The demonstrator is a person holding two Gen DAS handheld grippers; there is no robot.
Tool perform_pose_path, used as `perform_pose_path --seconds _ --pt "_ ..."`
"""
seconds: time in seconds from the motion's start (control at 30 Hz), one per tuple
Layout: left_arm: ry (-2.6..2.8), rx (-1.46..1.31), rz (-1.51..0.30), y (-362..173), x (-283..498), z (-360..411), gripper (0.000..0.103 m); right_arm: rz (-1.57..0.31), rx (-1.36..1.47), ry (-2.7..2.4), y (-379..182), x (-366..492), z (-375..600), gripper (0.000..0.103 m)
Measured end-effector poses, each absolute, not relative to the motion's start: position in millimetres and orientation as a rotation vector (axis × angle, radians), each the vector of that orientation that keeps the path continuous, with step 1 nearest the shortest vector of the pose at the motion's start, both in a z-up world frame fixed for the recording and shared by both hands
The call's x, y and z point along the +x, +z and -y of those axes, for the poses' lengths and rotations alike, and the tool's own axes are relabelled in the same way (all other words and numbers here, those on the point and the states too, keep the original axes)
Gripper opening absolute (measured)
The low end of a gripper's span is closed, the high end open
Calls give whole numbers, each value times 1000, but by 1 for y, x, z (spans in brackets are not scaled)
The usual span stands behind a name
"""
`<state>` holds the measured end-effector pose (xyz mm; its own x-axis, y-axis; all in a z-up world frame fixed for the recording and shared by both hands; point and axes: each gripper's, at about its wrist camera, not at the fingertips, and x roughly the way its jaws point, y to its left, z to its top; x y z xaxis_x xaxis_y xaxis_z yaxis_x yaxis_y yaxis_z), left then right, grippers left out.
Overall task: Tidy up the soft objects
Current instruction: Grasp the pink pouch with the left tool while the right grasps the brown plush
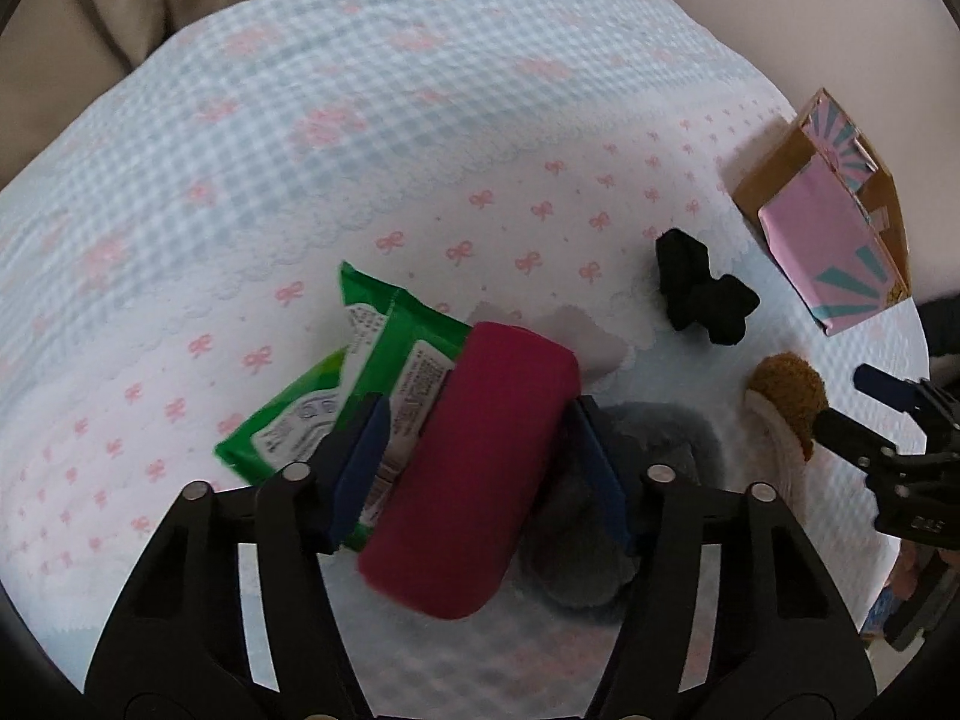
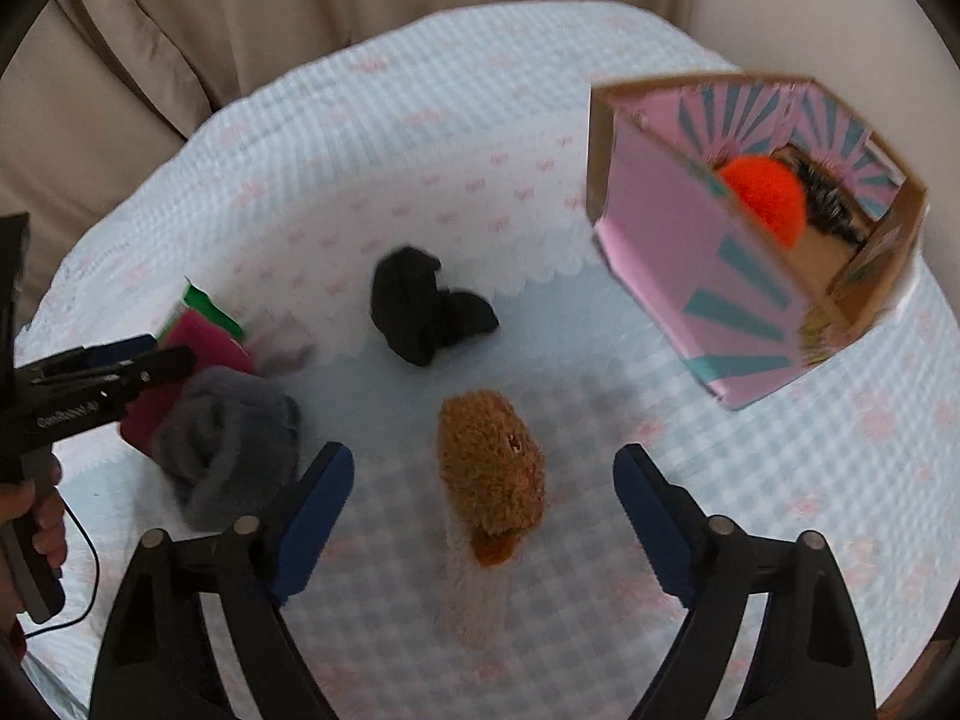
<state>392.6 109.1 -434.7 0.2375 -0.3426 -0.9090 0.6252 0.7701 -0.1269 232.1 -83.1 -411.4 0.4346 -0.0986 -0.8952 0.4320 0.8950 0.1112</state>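
On a bed spread [image 1: 300, 120] of pale blue check and pink bows, backed by beige curtains [image 2: 300, 6], the left gripper [image 1: 474, 444] clamps a magenta roll [image 1: 480, 468] beside the green wipes pack [image 1: 372, 354]; the right gripper [image 2: 483, 498] gapes over a brown plush [image 2: 489, 468]. A pink box [image 2: 708, 276] stands near.

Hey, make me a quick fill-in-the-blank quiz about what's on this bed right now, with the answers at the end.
1. The left gripper is closed on a folded ____ cloth.
2. The right gripper is open above a brown ____ toy.
3. Inside the pink box sits an ____ ball.
4. The green wipes pack lies ____ the cloth held by the left gripper.

Answers: red; plush; orange; under
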Motion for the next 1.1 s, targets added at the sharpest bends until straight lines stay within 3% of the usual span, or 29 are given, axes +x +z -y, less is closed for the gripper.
perform_pose_path --seconds 0.23,0.4,0.5,0.63,1.1 --pt "-706 345 -1133 -447 379 -101 46 -1105 351 -296 -438 242 85 72" --pt "-704 327 -1135 -449 378 -102 34 -1145 318 -273 -460 250 78 48" --pt "-700 312 -1146 -448 377 -103 27 -1136 296 -311 -463 249 77 39" --pt "-688 300 -1147 -441 374 -106 20 -1117 303 -316 -459 244 80 36" --pt "-642 231 -1091 -361 354 -125 17 -1010 338 -314 -380 211 82 35"
